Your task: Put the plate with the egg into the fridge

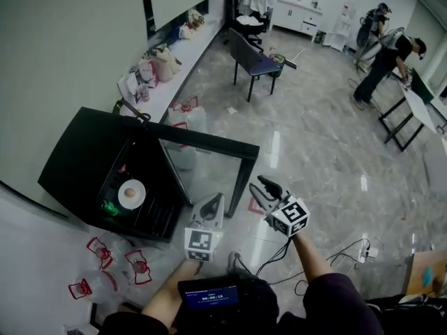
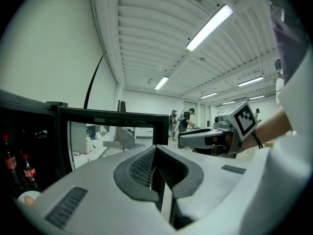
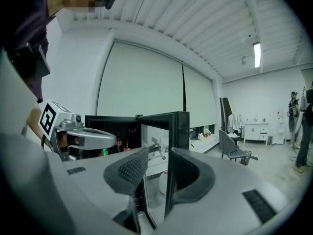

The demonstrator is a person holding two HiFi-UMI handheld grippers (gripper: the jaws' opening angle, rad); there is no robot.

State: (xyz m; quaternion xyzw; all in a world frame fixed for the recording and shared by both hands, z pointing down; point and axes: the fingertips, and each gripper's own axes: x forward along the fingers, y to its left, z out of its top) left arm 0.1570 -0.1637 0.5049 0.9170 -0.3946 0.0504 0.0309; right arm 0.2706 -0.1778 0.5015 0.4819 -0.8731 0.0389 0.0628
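Note:
A black mini fridge (image 1: 77,162) stands with its glass door (image 1: 209,145) swung open. On a shelf inside lies a white plate (image 1: 140,187) carrying a brown egg (image 1: 130,193); its rim peeks in at the bottom left of the left gripper view as plate (image 2: 22,196). My left gripper (image 1: 217,198) hovers in front of the opening, pads together, nothing in them (image 2: 157,173). My right gripper (image 1: 255,184) sits just right of the door's free edge. Its jaws stand apart (image 3: 156,170), and the door frame (image 3: 178,124) shows through the gap beyond them.
Cola bottles (image 2: 24,173) and a green can (image 1: 110,208) share the fridge. Red wire frames (image 1: 105,257) lie on the floor to the left. A chair (image 1: 253,63), a cluttered counter (image 1: 160,65), people at tables (image 1: 387,54) and floor cables (image 1: 349,253) lie farther off.

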